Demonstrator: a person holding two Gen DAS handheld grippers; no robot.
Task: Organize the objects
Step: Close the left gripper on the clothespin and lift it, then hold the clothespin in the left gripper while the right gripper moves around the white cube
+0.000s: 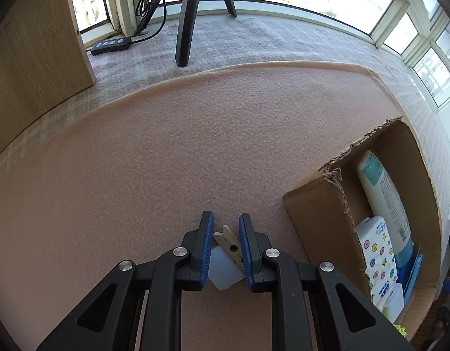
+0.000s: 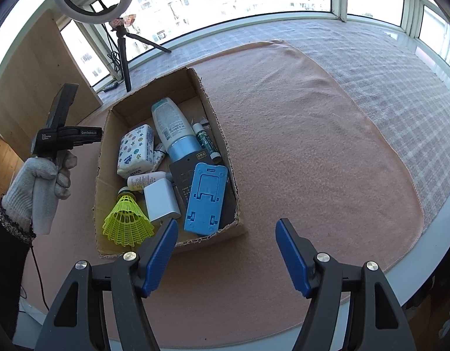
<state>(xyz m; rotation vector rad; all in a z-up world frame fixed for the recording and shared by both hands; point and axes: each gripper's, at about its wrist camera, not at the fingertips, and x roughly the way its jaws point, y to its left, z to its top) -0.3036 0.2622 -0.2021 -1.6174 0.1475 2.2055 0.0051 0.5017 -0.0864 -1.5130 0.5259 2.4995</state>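
Clothespin (image 1: pixel 231 245) work falls to the left gripper (image 1: pixel 226 228): the small wooden peg lies flat on the pink cloth (image 1: pixel 195 146) covering the table, right between the two blue fingers (image 1: pixel 206 248), its long axis slanting across the gap, not running along it. A pale translucent tag (image 1: pixel 223 272) lies partly beneath it. The fingers stand narrowly apart, with the right-hand pad at or just beside the peg's edge and the left one still clear of it, so I would not call it pinched yet. Just to the right sits the cardboard box (image 1: pixel 315 216), already holding bottles, a tissue pack and a yellow shuttlecock (image 2: pixel 127 219). The right gripper (image 2: pixel 226 248) hangs over the box's near corner, its fingers spread wide and holding nothing.
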